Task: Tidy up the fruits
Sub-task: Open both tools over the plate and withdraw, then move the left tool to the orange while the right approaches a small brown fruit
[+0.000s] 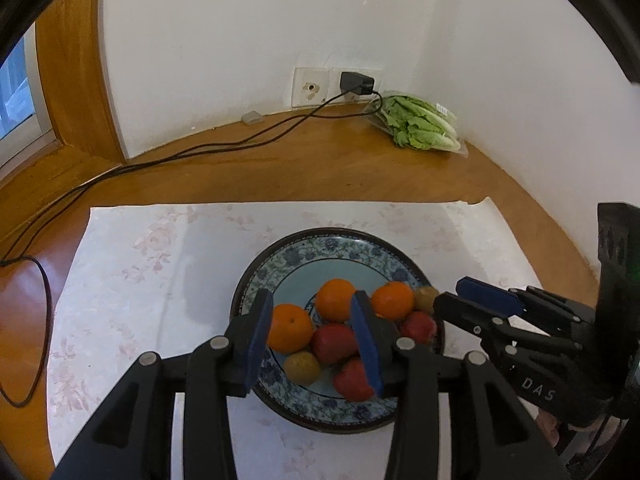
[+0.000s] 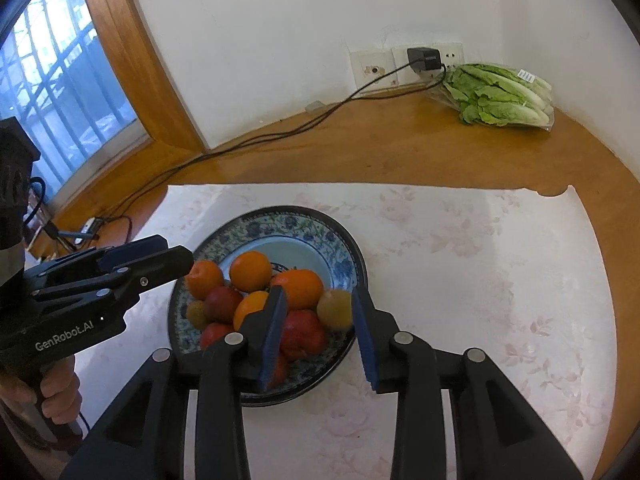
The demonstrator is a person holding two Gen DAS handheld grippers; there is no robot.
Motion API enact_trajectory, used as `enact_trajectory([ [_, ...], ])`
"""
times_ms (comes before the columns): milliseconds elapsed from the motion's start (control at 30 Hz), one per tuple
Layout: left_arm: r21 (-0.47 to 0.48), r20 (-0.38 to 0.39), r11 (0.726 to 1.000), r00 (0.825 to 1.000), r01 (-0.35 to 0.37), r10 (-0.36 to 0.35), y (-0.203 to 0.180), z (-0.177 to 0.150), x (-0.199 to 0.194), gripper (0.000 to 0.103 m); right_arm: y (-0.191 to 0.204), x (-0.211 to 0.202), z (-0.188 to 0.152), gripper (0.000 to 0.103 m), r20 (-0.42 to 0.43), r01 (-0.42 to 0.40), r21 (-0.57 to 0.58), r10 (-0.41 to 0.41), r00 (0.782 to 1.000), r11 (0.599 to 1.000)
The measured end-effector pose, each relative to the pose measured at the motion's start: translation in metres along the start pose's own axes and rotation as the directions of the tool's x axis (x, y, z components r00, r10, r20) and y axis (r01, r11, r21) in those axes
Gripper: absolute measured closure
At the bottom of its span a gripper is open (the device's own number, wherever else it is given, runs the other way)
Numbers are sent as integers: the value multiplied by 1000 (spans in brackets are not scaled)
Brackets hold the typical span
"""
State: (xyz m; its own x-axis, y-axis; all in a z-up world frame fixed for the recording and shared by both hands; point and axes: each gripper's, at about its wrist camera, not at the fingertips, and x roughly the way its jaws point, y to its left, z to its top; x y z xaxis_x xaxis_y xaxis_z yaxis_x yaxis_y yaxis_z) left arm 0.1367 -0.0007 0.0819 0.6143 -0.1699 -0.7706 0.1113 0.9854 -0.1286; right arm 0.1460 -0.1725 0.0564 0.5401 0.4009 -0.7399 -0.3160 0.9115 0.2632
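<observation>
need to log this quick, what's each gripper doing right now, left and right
Left gripper: open, holding nothing, above the fruit plate.
Right gripper: open, holding nothing, also above the plate.

light: daylight, window (image 2: 60, 80) left | focus: sharp | edges: fisheye-warped, vignetted

The left gripper (image 2: 176, 258) has "GenRobot.AI" in white on its black side. The right gripper (image 1: 452, 300) has the white letters "DAS" on its side.
</observation>
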Motion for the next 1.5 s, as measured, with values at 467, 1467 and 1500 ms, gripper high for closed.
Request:
enact_trajectory([
  [467,19,-36,999,999,29,-28,-14,-19,-47,58,11,-50,-22,67,-37,-23,-86,20,999,996],
  [1467,74,-142,994,988,78,-66,-17,-129,-111,56,45,-112,-123,67,-187,-115,-223,73,980,968],
  [1500,74,-147,994,987,78,-66,-17,-133,-111,56,46,-111,-126,67,-190,-112,-225,70,979,968],
])
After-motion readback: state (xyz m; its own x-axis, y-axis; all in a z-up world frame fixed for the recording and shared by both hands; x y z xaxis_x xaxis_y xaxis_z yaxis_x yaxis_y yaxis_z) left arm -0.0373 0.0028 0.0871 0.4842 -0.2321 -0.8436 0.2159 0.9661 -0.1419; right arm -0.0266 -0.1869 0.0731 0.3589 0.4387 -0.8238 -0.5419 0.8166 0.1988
